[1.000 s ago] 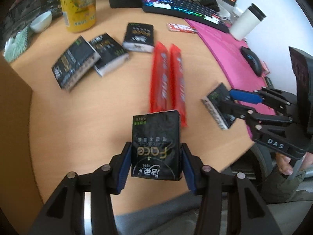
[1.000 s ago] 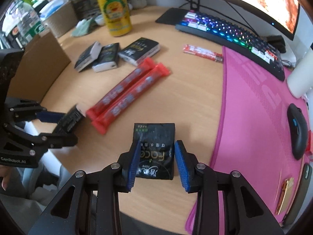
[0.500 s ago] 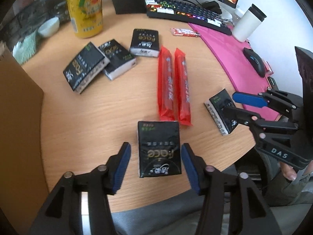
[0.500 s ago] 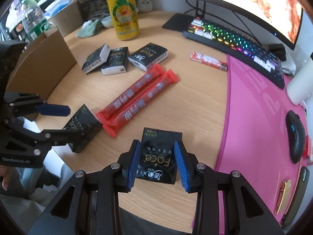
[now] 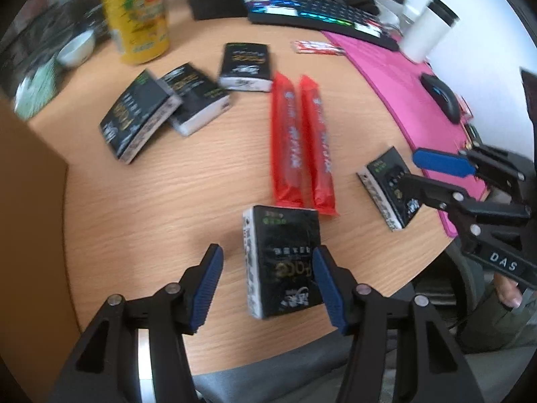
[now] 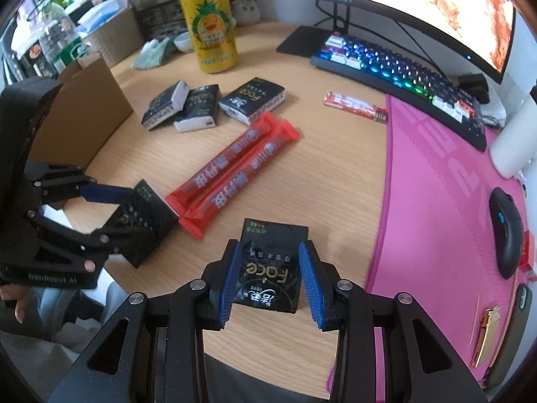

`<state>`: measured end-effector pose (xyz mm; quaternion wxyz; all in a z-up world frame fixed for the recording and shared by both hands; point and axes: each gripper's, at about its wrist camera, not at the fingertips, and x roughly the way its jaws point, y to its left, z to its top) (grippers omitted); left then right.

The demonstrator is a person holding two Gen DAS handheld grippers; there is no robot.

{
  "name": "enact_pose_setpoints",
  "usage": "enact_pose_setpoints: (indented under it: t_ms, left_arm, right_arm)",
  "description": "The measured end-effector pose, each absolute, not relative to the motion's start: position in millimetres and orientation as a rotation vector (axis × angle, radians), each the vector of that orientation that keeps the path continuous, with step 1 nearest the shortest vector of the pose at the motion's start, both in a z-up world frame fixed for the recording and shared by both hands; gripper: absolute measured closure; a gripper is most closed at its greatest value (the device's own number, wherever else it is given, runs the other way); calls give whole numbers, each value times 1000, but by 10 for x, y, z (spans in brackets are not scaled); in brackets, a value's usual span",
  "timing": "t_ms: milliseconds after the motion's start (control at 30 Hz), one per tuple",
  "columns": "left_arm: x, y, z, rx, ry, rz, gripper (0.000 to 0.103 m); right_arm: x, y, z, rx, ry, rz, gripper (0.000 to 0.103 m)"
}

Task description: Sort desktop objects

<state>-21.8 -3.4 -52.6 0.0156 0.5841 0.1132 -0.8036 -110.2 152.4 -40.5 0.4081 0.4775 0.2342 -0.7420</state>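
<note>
A black tissue pack [image 5: 282, 262] lies flat on the wooden desk [image 5: 151, 221] between the fingers of my left gripper [image 5: 266, 258]. That gripper is open: the left pad [image 5: 208, 282] stands clear of the pack, while the right pad sits right at its edge. My right gripper [image 6: 270, 268] is shut on a second black tissue pack [image 6: 268, 272], squeezing its sides just above the desk near the pink mat [image 6: 436, 201]. From the left wrist view, this held pack [image 5: 386, 188] sits at the right. Two red stick packets [image 5: 302, 141] lie side by side between the grippers.
Three more black tissue packs [image 5: 188, 100] lie grouped at the back left, near a yellow can [image 5: 137, 10]. A small red packet [image 6: 355, 105], keyboard [image 6: 402, 74], mouse [image 6: 506, 228] and white cup [image 5: 426, 30] are at the back and right. A cardboard box [image 6: 80, 124] stands on the left.
My left gripper let go of its tissue pack: it was held up between the pads, and now lies on the desk with the jaws spread. The right gripper kept its grip.
</note>
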Motion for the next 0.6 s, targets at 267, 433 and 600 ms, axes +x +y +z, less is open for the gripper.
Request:
enact_pose_setpoints:
  t_ms: [267,433,600]
  left_arm:
    - [-295,144,-521,1833,215,-2484,83]
    - [-276,74,-566,1836,258,-2465,83]
    - [-236,51,-562,1838,259,-2468,83]
  right_arm:
    - [-1182,1560,-459,1236,575,-1869,66]
    - [-1212,1526,-575,1272,538,-1840,65]
    - [-1169,1450,-574,1254,557,-1850,64]
